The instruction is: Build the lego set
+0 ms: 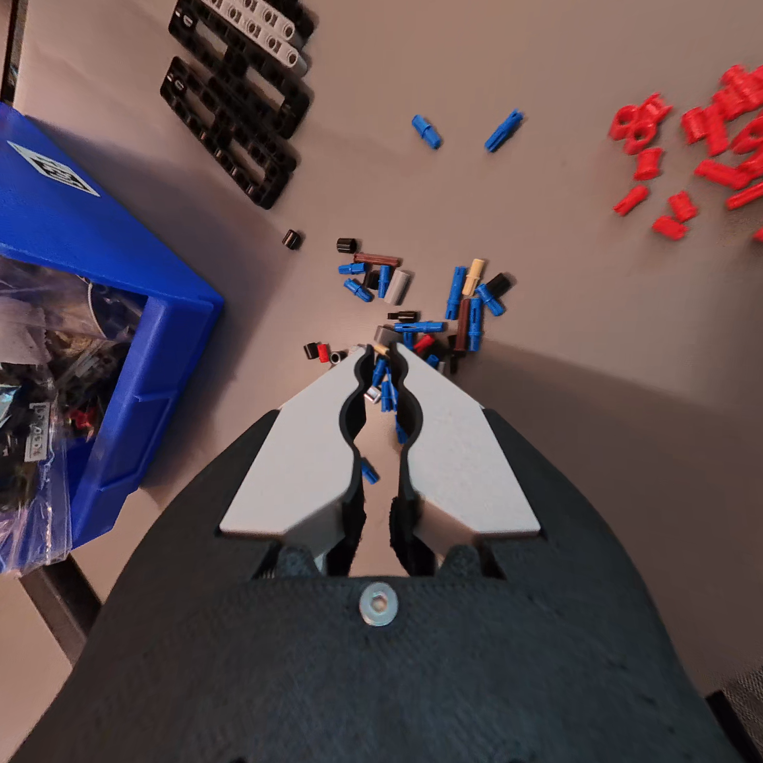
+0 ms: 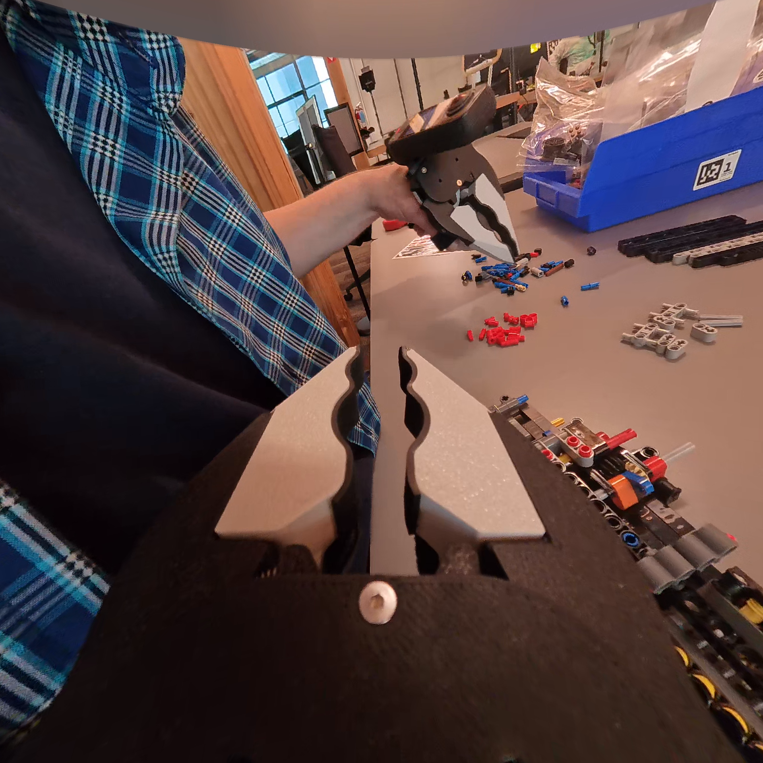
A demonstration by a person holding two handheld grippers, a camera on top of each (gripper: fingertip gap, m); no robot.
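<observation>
Where right view looks: half-built model (image 2: 611, 466).

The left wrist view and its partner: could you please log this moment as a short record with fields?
left gripper: open, tips low over the pile of small blue, black and brown plastic pins
right gripper: open, holding nothing, at the grey table's near edge
blue plastic bin: holds clear bags of parts
red plastic connectors: loose cluster
black plastic frames: lying flat
partly built model: beside the right gripper
</observation>
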